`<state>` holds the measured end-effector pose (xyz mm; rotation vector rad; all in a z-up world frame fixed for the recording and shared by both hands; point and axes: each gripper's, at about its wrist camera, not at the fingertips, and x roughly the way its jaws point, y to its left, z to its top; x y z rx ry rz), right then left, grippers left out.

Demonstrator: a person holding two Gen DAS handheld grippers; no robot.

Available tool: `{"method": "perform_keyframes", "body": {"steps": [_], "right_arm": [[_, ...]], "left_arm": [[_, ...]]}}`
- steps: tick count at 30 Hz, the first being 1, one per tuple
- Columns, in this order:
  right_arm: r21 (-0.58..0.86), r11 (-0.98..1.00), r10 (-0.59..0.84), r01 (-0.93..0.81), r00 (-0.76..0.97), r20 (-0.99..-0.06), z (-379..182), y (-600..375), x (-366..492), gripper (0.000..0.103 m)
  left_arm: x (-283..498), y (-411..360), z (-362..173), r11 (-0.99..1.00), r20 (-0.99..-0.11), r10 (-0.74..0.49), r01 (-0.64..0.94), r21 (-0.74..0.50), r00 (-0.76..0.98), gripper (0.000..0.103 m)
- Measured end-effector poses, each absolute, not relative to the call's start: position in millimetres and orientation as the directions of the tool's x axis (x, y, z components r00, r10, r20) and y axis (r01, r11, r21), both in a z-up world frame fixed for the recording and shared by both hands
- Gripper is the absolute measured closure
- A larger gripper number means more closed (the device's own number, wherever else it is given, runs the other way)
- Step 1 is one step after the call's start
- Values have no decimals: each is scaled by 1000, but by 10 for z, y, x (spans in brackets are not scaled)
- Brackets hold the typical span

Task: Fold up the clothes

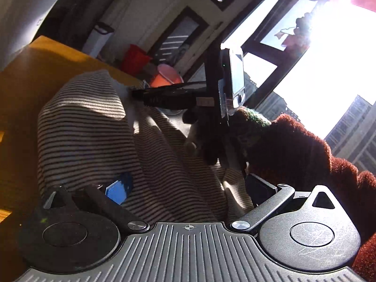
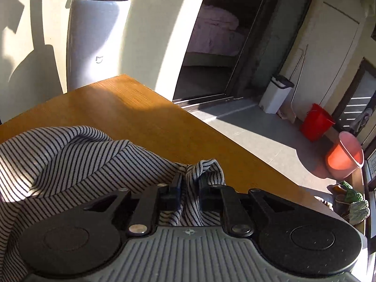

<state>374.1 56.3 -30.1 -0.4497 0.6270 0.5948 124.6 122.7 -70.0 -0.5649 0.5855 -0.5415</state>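
The right gripper (image 2: 189, 183) is clenched on a bunched fold of the striped garment (image 2: 70, 155), its two black fingers (image 2: 175, 188) pinching the cloth so that a small loop of fabric stands up just past the tips. The hold looks meant to lift or carry that edge across for a fold. The garment is a soft knit, pale with thin dark stripes, and it lies in rumpled heaps on the wooden table (image 2: 131, 108), near the table's edge, sunlit in patches and shadowed elsewhere. The left gripper (image 1: 185, 188) hangs over another part of the same garment with its jaws spread wide and nothing pinched between them; a blue pad shows on one finger (image 1: 117, 189). Across from it a sleeve of fuzzy dark red (image 1: 305, 155) reaches in toward the cloth. Beyond the table, on the floor, stand a red bucket (image 2: 316, 124) and a pink basin (image 2: 345, 156).
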Motion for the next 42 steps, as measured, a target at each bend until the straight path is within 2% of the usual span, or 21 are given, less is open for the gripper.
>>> {"method": "perform_keyframes", "body": {"steps": [3, 6, 9, 12, 13, 14, 17, 23, 26, 30, 34, 37, 39, 40, 41, 42], "right_arm": [[-140, 786, 409, -603, 676, -613, -17, 244, 3579, 77], [-86, 811, 436, -578, 697, -569, 235, -197, 3252, 74], [-10, 820, 449, -572, 654, -608, 199, -623, 2964, 68], [-78, 852, 329, -517, 646, -689, -148, -838, 2761, 68], [-84, 863, 306, -499, 647, -698, -228, -921, 2707, 65], [-59, 876, 315, -479, 659, -683, -249, -1023, 2679, 58], [-12, 905, 315, -426, 689, -653, -262, -1230, 2614, 58], [-118, 900, 259, -419, 734, -628, -195, -1205, 2445, 58], [-134, 884, 286, -448, 744, -604, -74, -1175, 2266, 58], [-91, 837, 391, -539, 706, -590, 210, -1209, 1792, 56], [-43, 753, 495, -657, 609, -620, 272, -1084, 1305, 39], [-143, 731, 414, -667, 600, -684, -4, -857, 1118, 38], [-202, 740, 358, -641, 630, -689, -130, -835, 1105, 39], [-180, 759, 360, -626, 633, -685, -111, -865, 1130, 64], [-162, 778, 359, -607, 641, -678, -74, -901, 1163, 95], [-156, 800, 352, -580, 662, -662, 9, -956, 1214, 94]], "left_arm": [[1254, 1242, -708, 717, -355, -611, 304, -627, 707, 0], [1263, 1255, -706, 716, -354, -609, 301, -630, 710, 0], [1274, 1264, -707, 720, -356, -602, 293, -629, 715, 0], [1288, 1280, -700, 729, -363, -588, 278, -625, 723, 0], [1295, 1289, -694, 734, -367, -580, 271, -623, 727, 0], [1299, 1308, -691, 741, -373, -568, 259, -619, 734, 0], [1298, 1351, -679, 760, -390, -536, 227, -609, 749, 0], [1216, 1305, -578, 833, -438, -474, 228, -504, 764, 0], [1177, 1290, -493, 867, -451, -437, 230, -443, 779, 0], [1148, 1253, -403, 852, -417, -457, 252, -458, 786, 0], [1163, 1164, -396, 814, -370, -500, 280, -509, 783, 0], [1195, 1057, -485, 814, -381, -508, 286, -506, 772, 0], [1226, 1011, -543, 817, -407, -513, 285, -502, 756, 0], [1227, 1012, -548, 816, -407, -514, 286, -502, 755, 0], [1223, 1020, -551, 815, -405, -514, 284, -504, 756, 0], [1219, 1029, -555, 814, -404, -514, 283, -507, 757, 0]]}}
